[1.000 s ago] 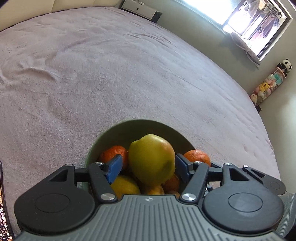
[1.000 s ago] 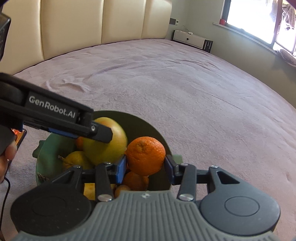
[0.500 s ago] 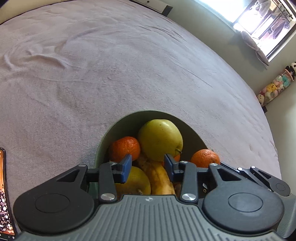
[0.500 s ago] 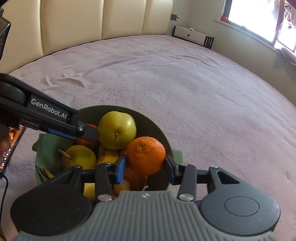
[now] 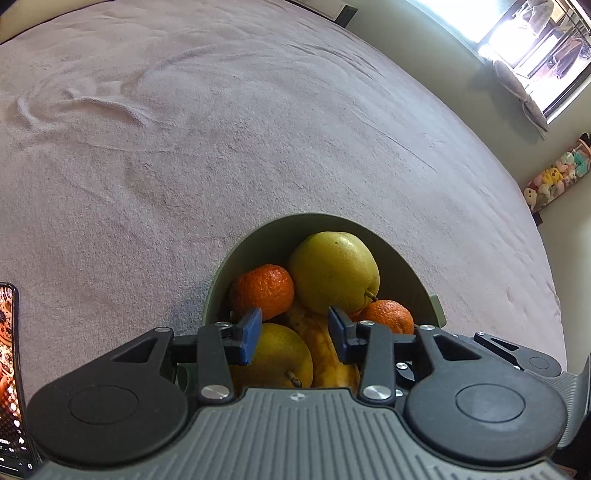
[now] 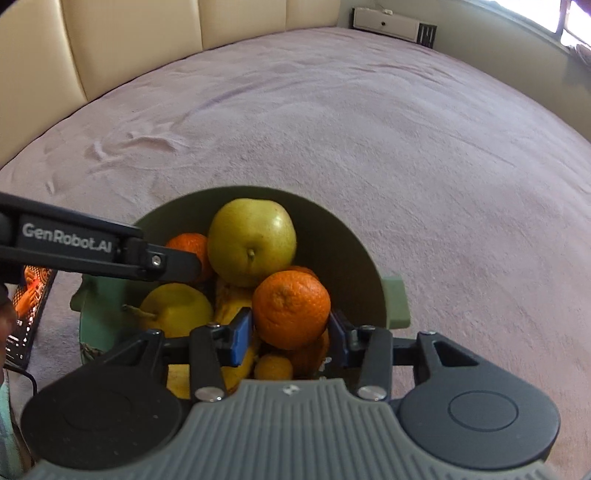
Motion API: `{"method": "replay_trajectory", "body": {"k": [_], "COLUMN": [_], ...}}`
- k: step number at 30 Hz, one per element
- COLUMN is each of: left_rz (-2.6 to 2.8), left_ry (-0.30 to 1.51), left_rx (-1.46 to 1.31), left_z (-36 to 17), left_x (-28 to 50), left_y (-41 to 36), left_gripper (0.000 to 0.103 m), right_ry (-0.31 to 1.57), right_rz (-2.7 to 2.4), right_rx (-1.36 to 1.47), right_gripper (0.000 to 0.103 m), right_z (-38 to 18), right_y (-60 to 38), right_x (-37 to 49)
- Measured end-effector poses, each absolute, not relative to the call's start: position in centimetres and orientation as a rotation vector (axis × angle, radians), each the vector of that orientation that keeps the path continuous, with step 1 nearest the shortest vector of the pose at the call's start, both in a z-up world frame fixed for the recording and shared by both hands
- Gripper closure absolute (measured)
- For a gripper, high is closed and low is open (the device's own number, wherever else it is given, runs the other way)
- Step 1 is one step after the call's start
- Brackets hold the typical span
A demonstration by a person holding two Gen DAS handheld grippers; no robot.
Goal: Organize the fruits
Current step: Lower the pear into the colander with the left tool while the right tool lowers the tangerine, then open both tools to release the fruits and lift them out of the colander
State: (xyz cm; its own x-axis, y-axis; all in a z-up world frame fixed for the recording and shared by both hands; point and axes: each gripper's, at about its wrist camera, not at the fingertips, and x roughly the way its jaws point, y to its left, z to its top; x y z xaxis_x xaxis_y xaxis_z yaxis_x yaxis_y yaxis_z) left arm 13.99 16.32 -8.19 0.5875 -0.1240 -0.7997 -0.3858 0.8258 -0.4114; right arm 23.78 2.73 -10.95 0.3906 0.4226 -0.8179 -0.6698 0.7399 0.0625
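A green bowl [image 5: 258, 240] [image 6: 351, 240] on the purple blanket holds several fruits. A large yellow-green pear [image 5: 334, 271] [image 6: 251, 245] lies on top at the back, with a mandarin [image 5: 262, 291] beside it, a yellow pear [image 5: 277, 356] [image 6: 173, 314] and a banana [image 5: 325, 350]. My left gripper [image 5: 294, 334] is open and empty above the bowl; its arm [image 6: 92, 245] crosses the right wrist view. My right gripper [image 6: 290, 334] is shut on a mandarin [image 6: 291, 308] [image 5: 388, 315] at the bowl's near right side.
A phone [image 5: 11, 369] [image 6: 29, 310] with a lit screen lies on the blanket left of the bowl. A cream headboard [image 6: 147, 33] stands behind. A white cabinet [image 6: 388, 24], a window [image 5: 535, 44] and plush toys [image 5: 554, 177] are at the room's edges.
My left gripper let go of the large yellow-green pear in the bowl, narrowed and drew back. The right gripper kept hold of the mandarin and moved a little lower over the bowl.
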Motion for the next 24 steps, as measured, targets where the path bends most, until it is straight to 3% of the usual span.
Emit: {"method": "replay_trajectory", "body": {"k": [10, 14, 24], "left_rz": [0.157, 0.143, 0.092], "left_ry": [0.958, 0.958, 0.882], "left_rx": [-0.592, -0.549, -0.414], "left_z": [-8.1, -7.5, -4.3], "left_x": [14.2, 14.2, 13.4], "left_y": [15.9, 15.4, 13.2], "left_gripper": [0.056, 0.053, 0.044], "right_ry": [0.961, 0.942, 0.841], "right_rz": [0.709, 0.702, 0.62], "right_rx": [-0.275, -0.27, -0.277], "right_gripper": [0.058, 0.045, 0.026], "right_z": [-11.2, -10.8, -6.9], "right_y": [2.8, 2.7, 0.3], "right_x": [23.8, 23.5, 21.8]}}
